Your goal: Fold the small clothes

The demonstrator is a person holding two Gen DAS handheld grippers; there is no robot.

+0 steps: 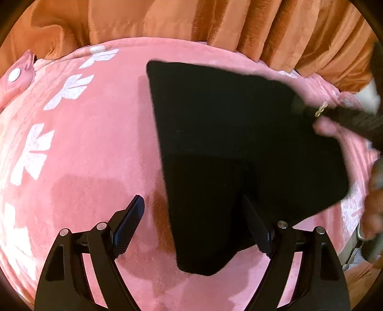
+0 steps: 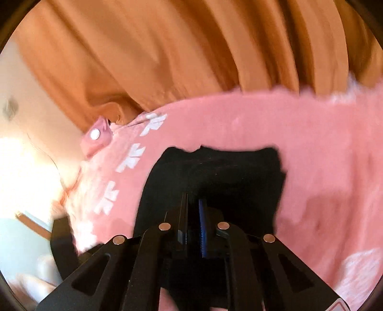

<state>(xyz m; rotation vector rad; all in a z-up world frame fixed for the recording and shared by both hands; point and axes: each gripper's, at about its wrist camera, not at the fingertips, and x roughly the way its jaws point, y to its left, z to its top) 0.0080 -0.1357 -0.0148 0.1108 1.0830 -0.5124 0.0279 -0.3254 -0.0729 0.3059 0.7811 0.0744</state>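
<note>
A black garment point(image 1: 227, 143) lies folded flat on a pink blanket point(image 1: 95, 143) with white leaf prints. My left gripper point(image 1: 192, 215) hovers open over the garment's near left edge. Its left finger point(image 1: 129, 224) is above bare blanket and its right finger point(image 1: 257, 227) is above the black cloth, with nothing pinched. In the left wrist view my right gripper point(image 1: 301, 107) reaches in from the right, blurred, to the garment's far right corner. In its own view the right gripper point(image 2: 193, 198) has its jaws almost together at the near edge of the black garment point(image 2: 215, 172), closed on the cloth.
Orange curtains point(image 1: 191, 21) hang close behind the blanket's far edge. A pink tab with a white snap point(image 1: 16, 74) sticks up at the far left corner. A person's hand point(image 1: 375, 210) shows blurred at the right edge, where the blanket drops off.
</note>
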